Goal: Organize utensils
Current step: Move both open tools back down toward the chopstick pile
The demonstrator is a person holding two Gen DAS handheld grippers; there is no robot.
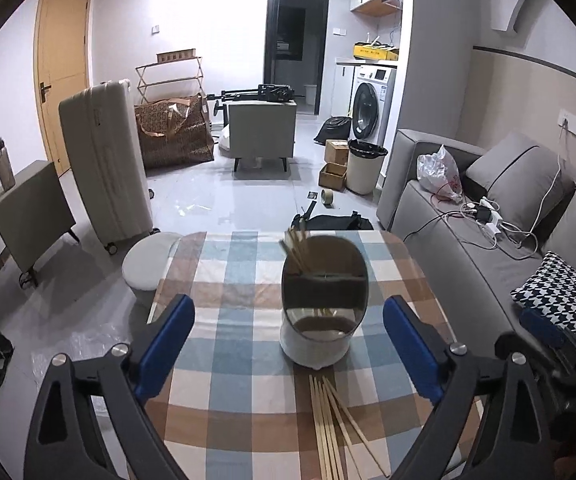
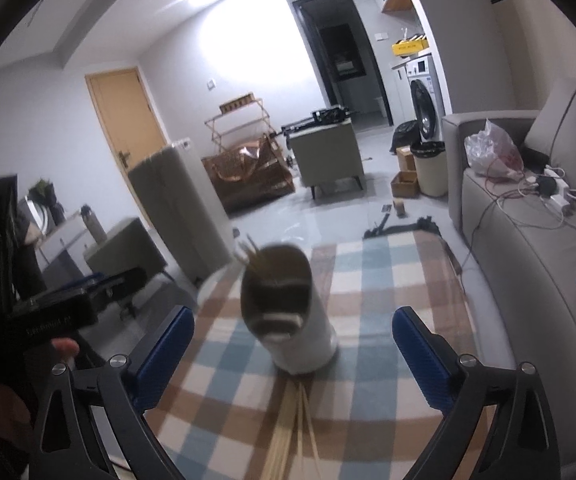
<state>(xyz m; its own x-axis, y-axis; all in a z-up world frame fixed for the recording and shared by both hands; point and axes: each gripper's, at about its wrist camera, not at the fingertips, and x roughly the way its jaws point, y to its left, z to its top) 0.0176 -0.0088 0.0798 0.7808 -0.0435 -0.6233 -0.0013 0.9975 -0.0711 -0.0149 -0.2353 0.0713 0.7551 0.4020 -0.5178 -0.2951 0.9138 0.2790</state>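
Fingers, left gripper [image 1: 288, 344]: our blue pads [image 1: 168, 344] stand spread wide with nothing between them but cloth — released, gripping nothing.
Fingers, right gripper [image 2: 291, 352]: blue pads [image 2: 166, 350] likewise wide apart and empty; the view is blurred.
Loose chopsticks [image 1: 333, 424]: a fanned bundle of pale wooden sticks lies flat on the cloth near the tabletop's near edge, its far ends just short of the holder's base; we see the same bundle [image 2: 291, 432] in the right wrist view, running out of frame at the bottom.
Utensil holder [image 1: 321, 320]: a white cylinder standing upright near the middle of the tabletop, its dark opening split into compartments.
Stored chopsticks [image 1: 297, 250]: several sticks stand tilted in the holder's far-left compartment, tips above the rim.
Tablecloth [image 1: 240, 264]: blue, brown and white checks cover the tabletop to its far edge.
Other hand: in the right wrist view we see the left gripper's black body [image 2: 68, 312] off the table's left edge, with a fingertip [image 2: 66, 346] showing under it.
Beyond the table: a grey sofa [image 1: 467, 248] runs along its right side.
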